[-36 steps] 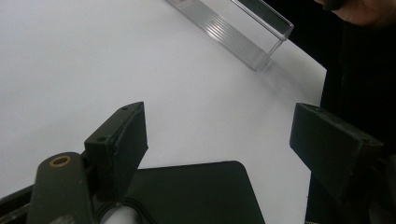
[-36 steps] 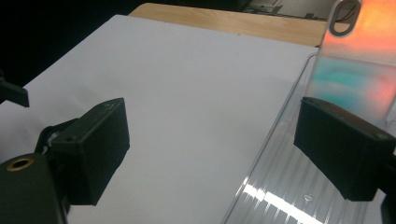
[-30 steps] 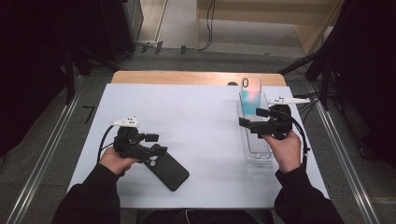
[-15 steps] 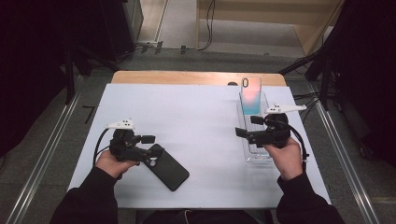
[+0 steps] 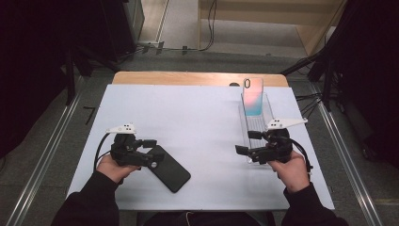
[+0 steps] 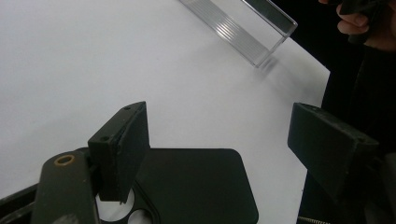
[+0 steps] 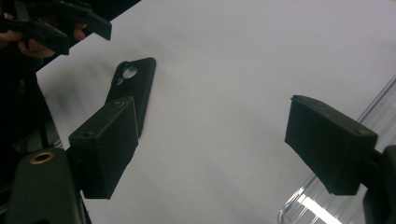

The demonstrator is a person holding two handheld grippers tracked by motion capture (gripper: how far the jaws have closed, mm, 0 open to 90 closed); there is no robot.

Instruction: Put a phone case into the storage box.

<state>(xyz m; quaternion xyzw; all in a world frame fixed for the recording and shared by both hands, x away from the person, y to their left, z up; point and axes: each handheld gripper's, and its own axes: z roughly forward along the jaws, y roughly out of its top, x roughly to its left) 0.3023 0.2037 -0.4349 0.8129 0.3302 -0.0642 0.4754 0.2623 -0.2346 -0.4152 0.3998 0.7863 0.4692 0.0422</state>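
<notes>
High view: my left gripper [image 5: 149,153] sits at the camera end of the black phone case [image 5: 168,168], which lies flat on the desk [image 5: 197,113] near the front left. In the left gripper view the jaws stand apart, released, with the case [image 6: 196,182] lying under and between them; neither pad [image 6: 122,154] presses on it. My right gripper [image 5: 245,151] hovers just beside the near end of the clear slotted rack [image 5: 256,123]; its jaws have just been closing somewhat, yet nothing sits between them in the right gripper view, only bare desk. A pink-to-teal case [image 5: 252,97] stands upright in the rack's far end.

Judgement: the step in hand is picking up the black case, probably to stand it in the rack. Next move calls for the left jaws to straddle the case's edges and clench squarely before lifting.
</notes>
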